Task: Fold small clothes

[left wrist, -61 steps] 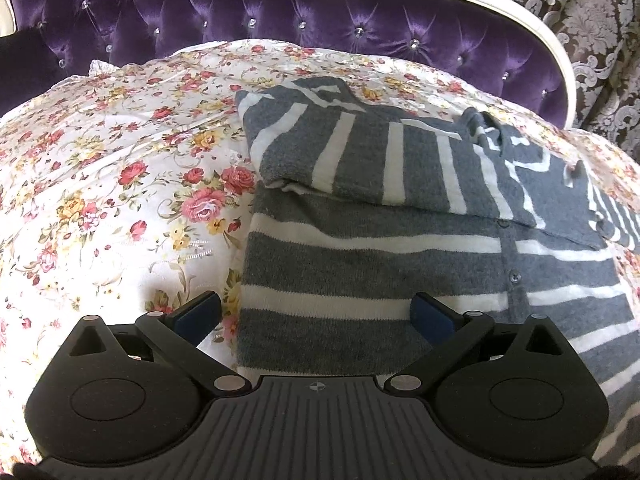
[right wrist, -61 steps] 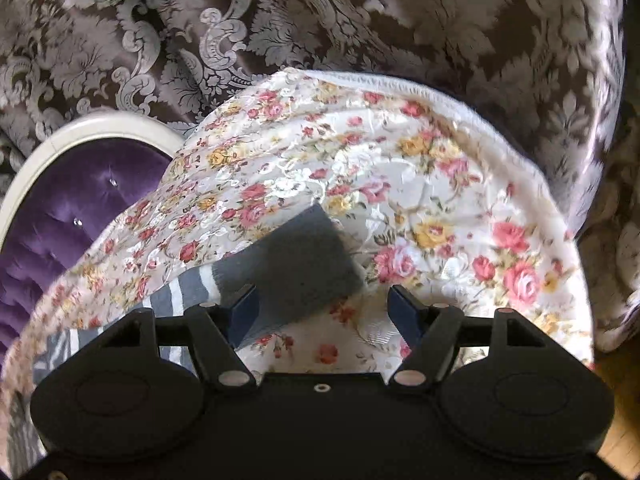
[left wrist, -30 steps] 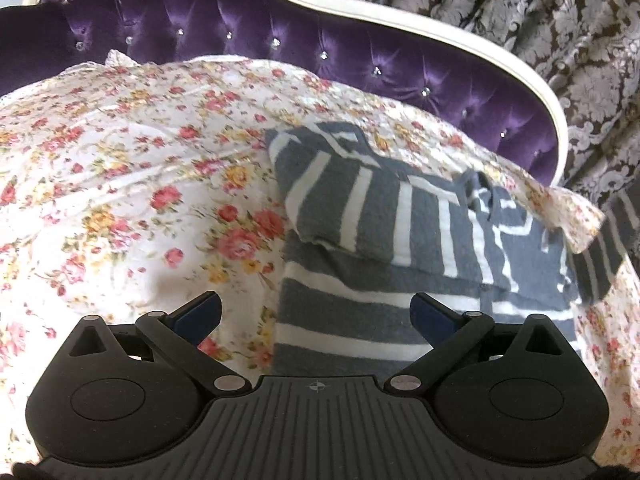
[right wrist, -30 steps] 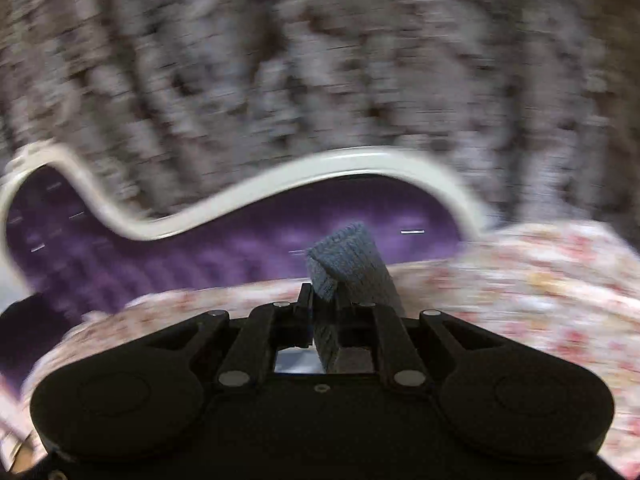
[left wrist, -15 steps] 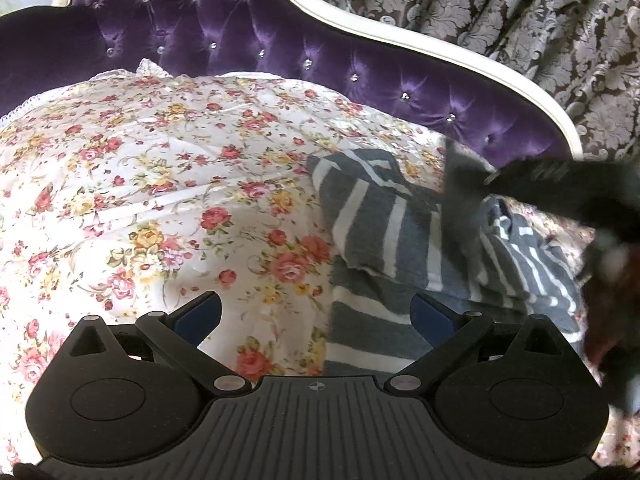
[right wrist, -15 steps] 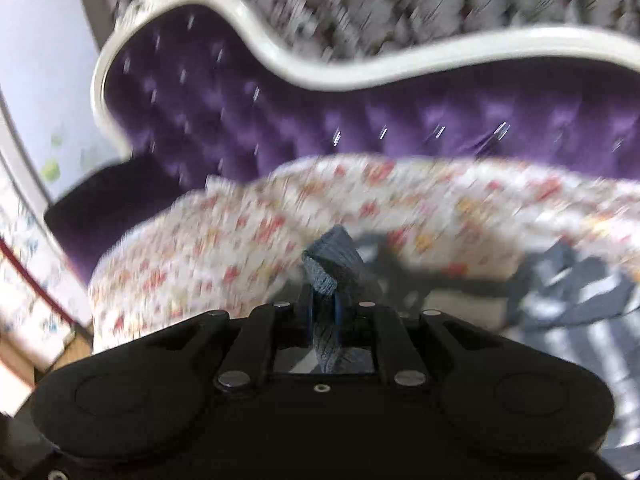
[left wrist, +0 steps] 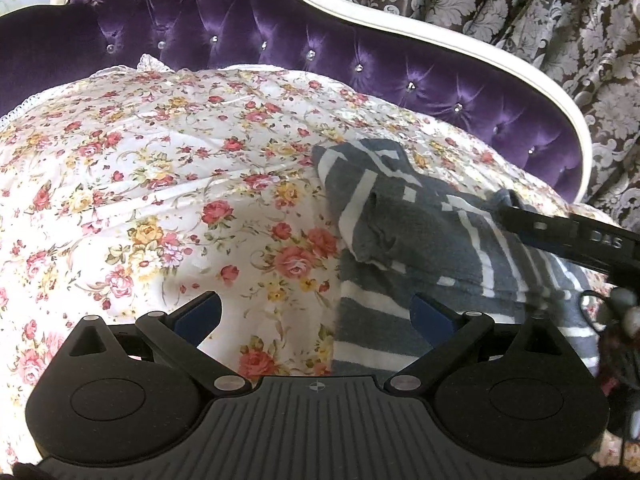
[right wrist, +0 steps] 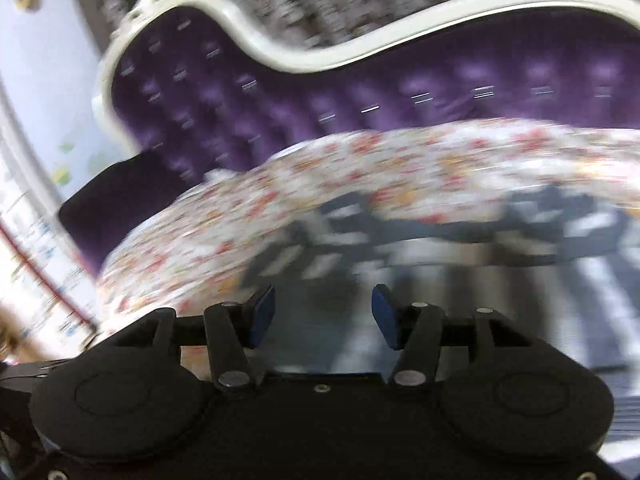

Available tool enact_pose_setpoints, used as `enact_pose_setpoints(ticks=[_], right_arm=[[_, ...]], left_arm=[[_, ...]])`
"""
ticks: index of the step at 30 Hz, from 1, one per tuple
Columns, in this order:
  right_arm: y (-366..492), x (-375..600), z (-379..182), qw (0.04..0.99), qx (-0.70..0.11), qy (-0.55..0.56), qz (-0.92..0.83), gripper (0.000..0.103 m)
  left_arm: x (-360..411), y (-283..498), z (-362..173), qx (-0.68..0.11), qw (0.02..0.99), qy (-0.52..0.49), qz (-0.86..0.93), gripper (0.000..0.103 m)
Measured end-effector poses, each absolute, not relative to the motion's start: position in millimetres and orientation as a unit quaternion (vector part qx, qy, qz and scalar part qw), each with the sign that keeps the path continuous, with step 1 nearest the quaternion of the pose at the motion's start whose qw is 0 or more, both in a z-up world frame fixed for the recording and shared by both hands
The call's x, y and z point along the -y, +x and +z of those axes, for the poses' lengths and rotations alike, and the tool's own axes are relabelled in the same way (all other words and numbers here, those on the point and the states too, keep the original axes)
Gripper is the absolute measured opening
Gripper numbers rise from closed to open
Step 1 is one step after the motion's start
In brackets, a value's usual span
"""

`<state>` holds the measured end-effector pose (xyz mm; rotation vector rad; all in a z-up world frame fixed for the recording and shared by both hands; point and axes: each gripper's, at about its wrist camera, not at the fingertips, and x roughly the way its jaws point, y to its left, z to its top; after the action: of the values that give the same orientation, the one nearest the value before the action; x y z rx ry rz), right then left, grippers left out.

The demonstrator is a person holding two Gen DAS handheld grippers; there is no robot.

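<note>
A grey cardigan with white stripes lies on the flowered bedspread, both sleeves folded across its body. My left gripper hovers open over the garment's near left edge, nothing between its fingers. In the left wrist view my right gripper's black body reaches in from the right above the cardigan. In the blurred right wrist view my right gripper is opening just above the striped cardigan. The grey sleeve end lies below its jaws and no pad presses on it.
A purple tufted headboard with a white frame rises behind the bed. Patterned brown curtains hang at the right. The bedspread to the left of the cardigan is bare. A dark purple cushion sits at the far left.
My right gripper swung left and down over the cardigan carrying the grey sleeve end, then opened and let it go. The sleeve now lies across the body. My left gripper stayed open.
</note>
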<state>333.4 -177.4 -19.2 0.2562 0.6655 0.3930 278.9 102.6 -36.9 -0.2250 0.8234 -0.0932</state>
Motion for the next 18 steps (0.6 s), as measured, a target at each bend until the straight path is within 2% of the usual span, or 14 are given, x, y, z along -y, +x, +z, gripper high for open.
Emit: enact_pose_setpoints(ticks=[10,14,18], right_arm=[[326.2,260.5,-57.3,0.935,-0.332,0.101,0.073,0.058],[320.9,255.1,-55.0,0.944,-0.321,0.055,0.053,0.058],[318.2,253.3,-55.3,0.947,-0.32,0.014,0.02,0.062]], left_arm=[[-82.1,282.2,-52.2,-0.416,0.904,-0.076,-0.057,0.102],[-75.0,284.2,-57.9,-0.421,0.903,-0.058,-0.058,0.102],[-72.0,286.2,-61.3,-0.427,0.901,-0.052,-0.059,0.102]])
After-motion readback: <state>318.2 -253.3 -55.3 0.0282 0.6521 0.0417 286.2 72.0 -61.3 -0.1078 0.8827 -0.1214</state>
